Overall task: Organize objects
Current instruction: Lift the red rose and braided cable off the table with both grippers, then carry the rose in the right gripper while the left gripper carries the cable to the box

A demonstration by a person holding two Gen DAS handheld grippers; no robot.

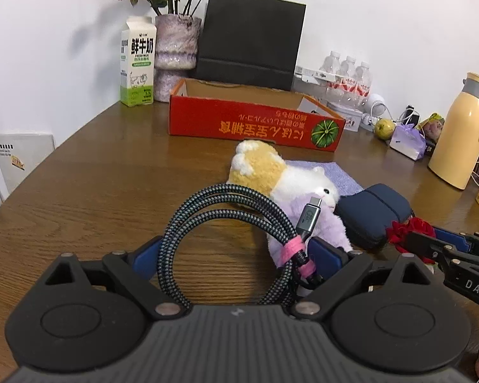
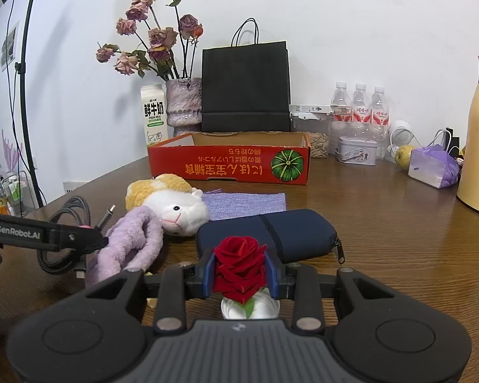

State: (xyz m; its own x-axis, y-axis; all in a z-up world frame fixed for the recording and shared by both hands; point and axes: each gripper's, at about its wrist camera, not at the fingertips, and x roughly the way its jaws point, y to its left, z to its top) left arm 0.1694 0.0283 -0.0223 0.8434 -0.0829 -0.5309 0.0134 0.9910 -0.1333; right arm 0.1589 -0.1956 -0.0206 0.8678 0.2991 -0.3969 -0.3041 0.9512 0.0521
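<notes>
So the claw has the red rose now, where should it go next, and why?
Probably a short carry forward to the open red box, over the navy pouch. The right gripper is already shut on the red rose, and the box sits straight ahead with its top open, so that seems the natural place to tidy it into.

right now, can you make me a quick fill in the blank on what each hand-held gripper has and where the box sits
The right hand-held gripper is shut on a red ____.
The coiled ____ sits between the left hand-held gripper's fingers.
The red box stands in front of a black ____.
The plush toy lies on its ____.

Missing: rose; cable; bag; side
</notes>
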